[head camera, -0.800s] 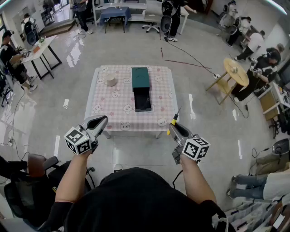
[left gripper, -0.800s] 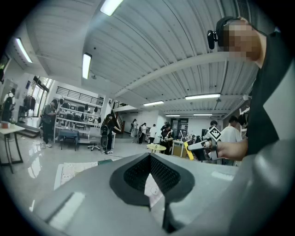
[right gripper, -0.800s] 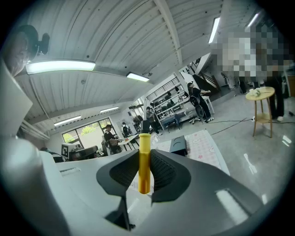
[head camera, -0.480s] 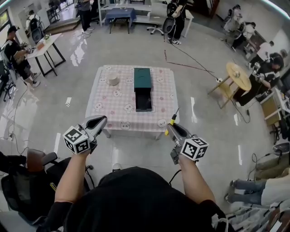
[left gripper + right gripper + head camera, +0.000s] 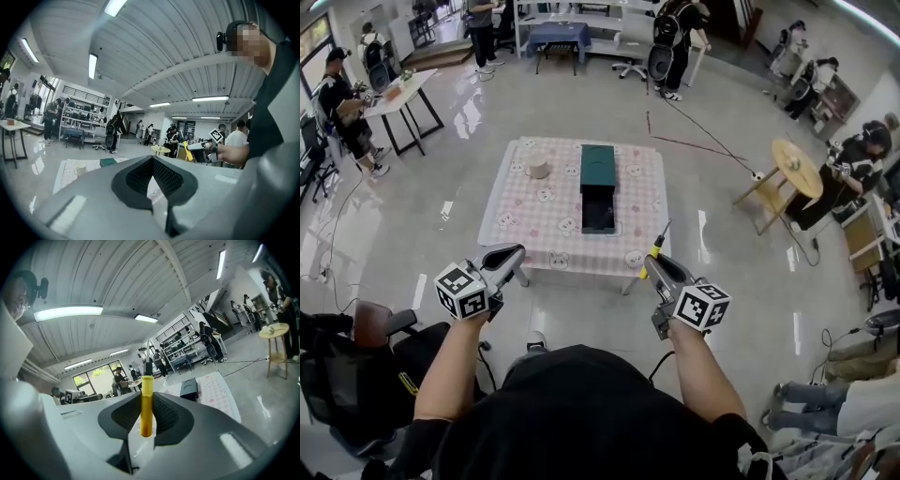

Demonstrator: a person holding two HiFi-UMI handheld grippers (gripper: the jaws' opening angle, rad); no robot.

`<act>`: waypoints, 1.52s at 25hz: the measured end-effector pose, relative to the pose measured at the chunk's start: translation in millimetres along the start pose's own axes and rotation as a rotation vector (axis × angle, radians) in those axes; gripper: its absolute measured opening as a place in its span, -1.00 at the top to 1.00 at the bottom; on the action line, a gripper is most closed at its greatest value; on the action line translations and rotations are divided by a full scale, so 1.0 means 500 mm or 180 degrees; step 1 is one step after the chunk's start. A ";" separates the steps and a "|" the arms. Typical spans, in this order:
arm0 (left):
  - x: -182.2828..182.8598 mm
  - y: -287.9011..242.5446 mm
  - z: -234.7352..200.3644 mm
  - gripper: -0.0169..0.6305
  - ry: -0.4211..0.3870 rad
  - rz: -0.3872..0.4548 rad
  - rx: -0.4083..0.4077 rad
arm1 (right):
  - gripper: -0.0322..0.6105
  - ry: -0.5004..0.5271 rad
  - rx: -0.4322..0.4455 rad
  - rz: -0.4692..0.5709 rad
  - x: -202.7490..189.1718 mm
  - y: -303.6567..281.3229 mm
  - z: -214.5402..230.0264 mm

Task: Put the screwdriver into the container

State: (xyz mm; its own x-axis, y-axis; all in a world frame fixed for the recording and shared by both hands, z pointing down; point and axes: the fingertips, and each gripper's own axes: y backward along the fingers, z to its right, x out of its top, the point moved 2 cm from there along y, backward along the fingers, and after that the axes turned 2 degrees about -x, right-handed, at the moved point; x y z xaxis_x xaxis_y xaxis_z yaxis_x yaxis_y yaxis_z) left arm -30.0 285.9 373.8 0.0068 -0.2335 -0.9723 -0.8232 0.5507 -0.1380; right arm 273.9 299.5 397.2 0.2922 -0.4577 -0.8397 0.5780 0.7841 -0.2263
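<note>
A square table under a pink-and-white checked cloth point(image 5: 544, 225) stands ahead of both pairs of jaws, well apart from them, with bare floor between. On it, ahead and roughly midway between the two grippers, lies the dark green oblong container point(image 5: 597, 169), its black drawer pulled open on the side nearer the jaws. A small cream round pot point(image 5: 537, 168) sits on the cloth to the left of the container, apart from it.

The left gripper point(image 5: 514, 253) is held low before the person, its jaws pressed together with nothing between the pads; only the cloth shows through the notch above them.

The right gripper point(image 5: 654, 265) is clenched on the yellow-handled screwdriver with a thin metal shaft point(image 5: 146, 404). The handle is pinched between the ribbed pads, its butt deep in the jaws, and stands out past the jaw tips, the black collar and shaft pointing onward, away from the hand.
</note>
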 end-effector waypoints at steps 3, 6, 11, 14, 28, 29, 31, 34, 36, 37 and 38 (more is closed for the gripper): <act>-0.003 -0.003 -0.001 0.95 0.0031 0.0021 0.0004 | 0.57 -0.0015 0.0010 -0.0022 0.000 -0.002 0.000; -0.008 -0.009 0.000 0.95 0.0064 0.0021 -0.0032 | 0.57 -0.0044 0.0003 -0.0025 0.001 -0.003 -0.002; -0.007 -0.006 -0.023 0.95 0.0072 0.0029 -0.0059 | 0.57 -0.0029 -0.0031 0.0000 0.008 -0.016 -0.008; 0.004 -0.001 -0.039 0.95 0.0077 0.0064 -0.0051 | 0.57 -0.0027 -0.0054 0.0000 0.011 -0.022 -0.010; 0.011 0.026 -0.139 0.95 0.0064 0.0032 -0.0092 | 0.57 -0.0021 -0.0112 0.0051 -0.001 -0.082 -0.050; 0.010 0.023 -0.140 0.95 0.0055 0.0019 -0.0113 | 0.57 -0.0021 -0.0123 0.0055 -0.003 -0.084 -0.051; 0.013 0.017 -0.145 0.95 0.0042 0.0015 -0.0149 | 0.57 0.0000 -0.0145 0.0060 -0.003 -0.088 -0.054; 0.016 0.015 -0.157 0.95 0.0030 0.0019 -0.0181 | 0.57 0.0013 -0.0161 0.0052 -0.003 -0.100 -0.059; 0.015 0.020 -0.166 0.95 0.0024 0.0012 -0.0202 | 0.57 0.0010 -0.0185 0.0067 -0.005 -0.106 -0.065; 0.014 0.023 -0.171 0.95 0.0020 0.0009 -0.0216 | 0.57 0.0009 -0.0198 0.0083 -0.006 -0.109 -0.068; 0.014 0.025 -0.176 0.95 0.0015 0.0009 -0.0228 | 0.57 0.0009 -0.0211 0.0099 -0.006 -0.112 -0.070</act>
State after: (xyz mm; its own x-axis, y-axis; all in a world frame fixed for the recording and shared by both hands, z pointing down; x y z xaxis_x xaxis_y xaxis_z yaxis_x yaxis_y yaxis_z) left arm -90.2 220.9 381.9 0.0020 -0.2360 -0.9718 -0.8617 0.4927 -0.1214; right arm 213.9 271.6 395.1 0.3070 -0.4316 -0.8482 0.5168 0.8240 -0.2323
